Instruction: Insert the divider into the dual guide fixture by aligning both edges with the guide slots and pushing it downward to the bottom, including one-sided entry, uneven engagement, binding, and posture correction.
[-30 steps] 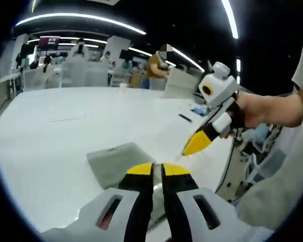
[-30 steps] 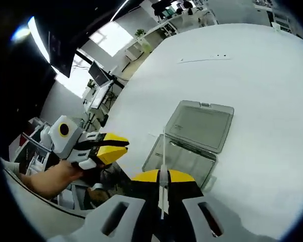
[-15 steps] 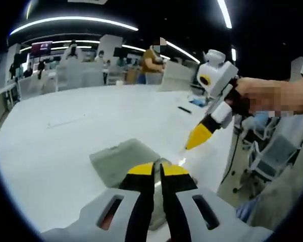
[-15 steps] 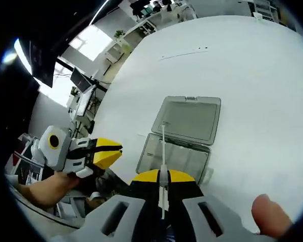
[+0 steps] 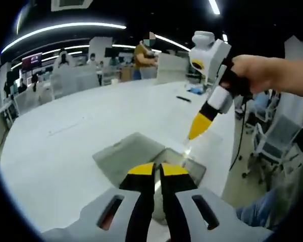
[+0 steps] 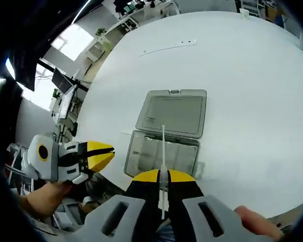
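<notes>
Gripping the thin clear divider [image 6: 163, 151] edge-on between my right gripper's [image 6: 163, 176] closed fingers, I hold it above the open compartment box [image 6: 164, 151] on the white counter [image 6: 252, 101], its lid [image 6: 172, 112] lying flat behind. My left gripper [image 5: 157, 169], fingers closed on nothing, hovers near the box's front edge.

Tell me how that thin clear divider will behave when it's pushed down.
Pinched edge-on in the right claw, the divider looks very thin: likely light, and apt to bow or bind if pushed unevenly. Its clear, smooth plastic may slip.
</notes>
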